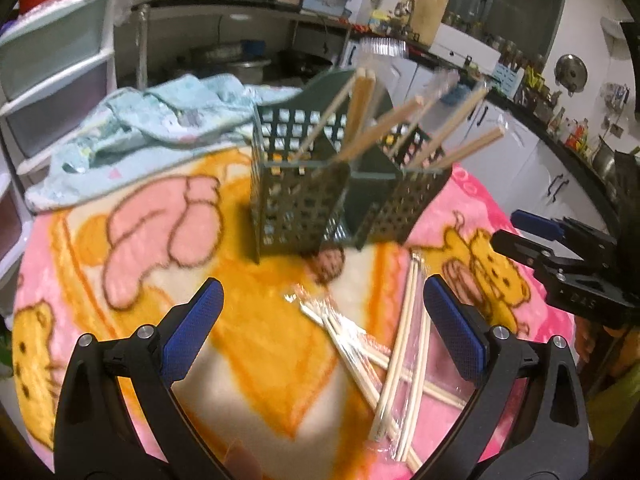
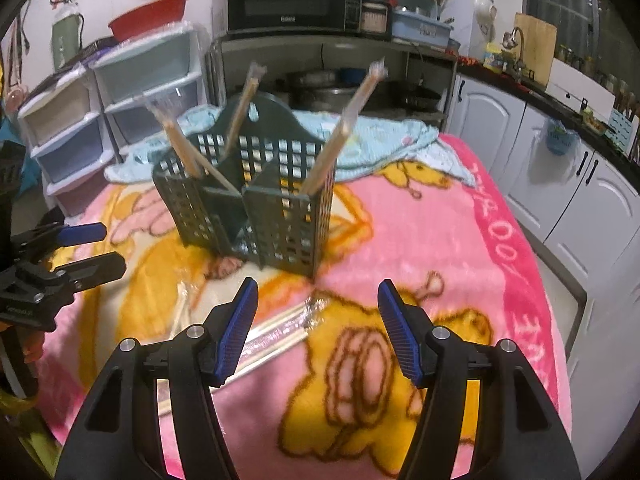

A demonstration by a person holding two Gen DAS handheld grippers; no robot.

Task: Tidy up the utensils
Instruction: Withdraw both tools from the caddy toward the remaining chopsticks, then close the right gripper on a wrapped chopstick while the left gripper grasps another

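We hold our left gripper (image 1: 322, 320) low in the left wrist view, its two black arms rising from the bottom corners of the frame and its blue pads (image 1: 192, 330) spread wide, with nothing between them. Below and between the jaws, in the lower centre of that frame, loose chopsticks (image 1: 394, 360) lie crossed on the blanket (image 1: 248, 340), some in clear wrappers; the gripper is above them and we cannot tell whether it touches any. The caddy (image 1: 298, 200) stands upright in the middle of the frame, a dark green perforated holder with two side compartments, and more chopsticks lean out of both, tilted toward the upper right. A light blue towel (image 1: 160, 120) lies bunched behind it at the upper left. Our right gripper (image 2: 318, 328) fills the bottom of the right wrist view in the same pose, arms rising from the lower corners, jaws well apart and empty, pointing at the caddy, which stands near the frame's centre. A wrapped pair of chopsticks lies on the blanket just beside its left pad, running toward the lower left. Each gripper shows at the edge of the other's view, both held level beside the caddy and apart from it.
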